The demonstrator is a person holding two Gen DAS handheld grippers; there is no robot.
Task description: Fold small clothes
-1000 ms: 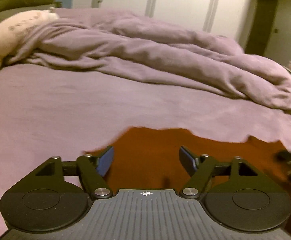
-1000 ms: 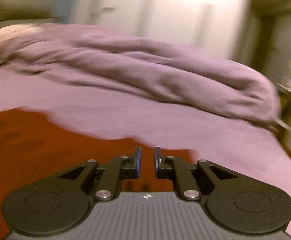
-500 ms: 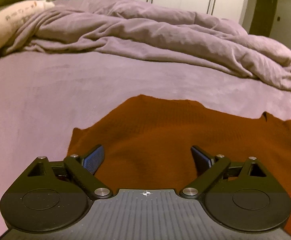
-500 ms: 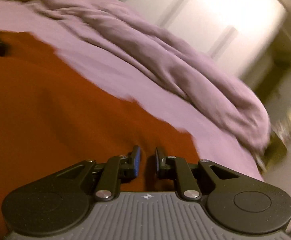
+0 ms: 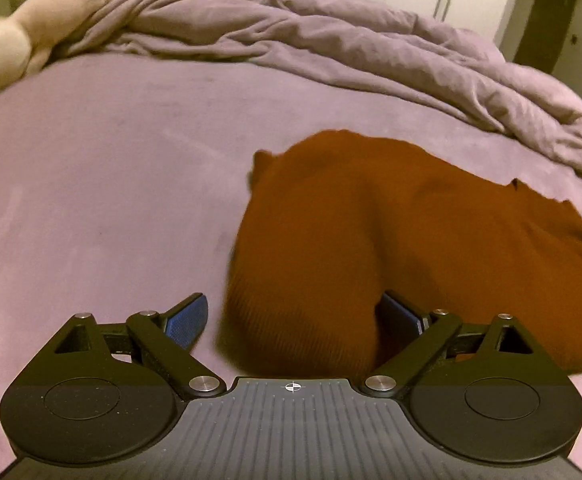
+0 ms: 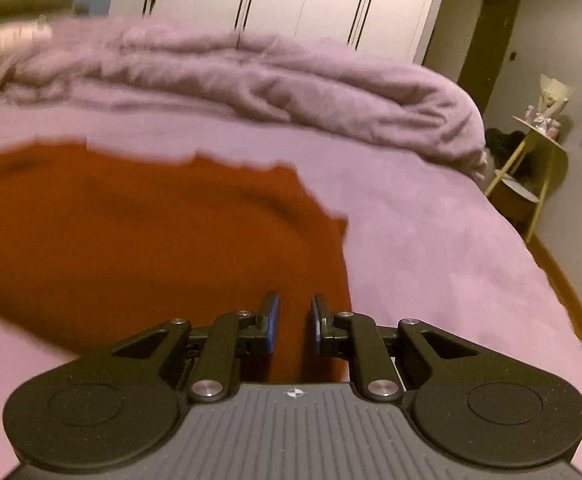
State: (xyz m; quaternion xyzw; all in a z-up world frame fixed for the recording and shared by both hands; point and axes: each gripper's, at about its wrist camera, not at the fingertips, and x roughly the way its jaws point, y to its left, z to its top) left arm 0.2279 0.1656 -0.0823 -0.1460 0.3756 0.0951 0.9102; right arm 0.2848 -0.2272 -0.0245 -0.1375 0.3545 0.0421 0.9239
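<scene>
**Mara:** Left wrist view first: where does the rust-orange knit garment [image 5: 371,240] lie from the left gripper [image 5: 297,320]?

**Jon:** Straight ahead and off to the right, on the mauve bed sheet [image 5: 91,200]. A raised hump of its near-left part stands between the fingers, which are spread wide. The right blue pad [image 5: 401,314] is against or just beside the cloth; the left one has bare sheet in front of it. So nothing is gripped on that side.

**Mara:** And the right gripper [image 6: 293,320]?

**Jon:** Its fingers are nearly closed, with a narrow gap. The garment's [image 6: 131,232] right edge runs down into that gap. I think it has a pinch of the cloth, though the contact itself is hidden low in the view.

**Mara:** Long axis?

**Jon:** It spreads side to side across the bed, from one gripper to the other, with the crumpled duvet [image 6: 271,80] well beyond it. Each gripper sits at its own end.

**Mara:** So the coming move?

**Jon:** My guess is the left one must close on that hump, then both ends can be carried together. The danger is grabbing only the top layer.
</scene>
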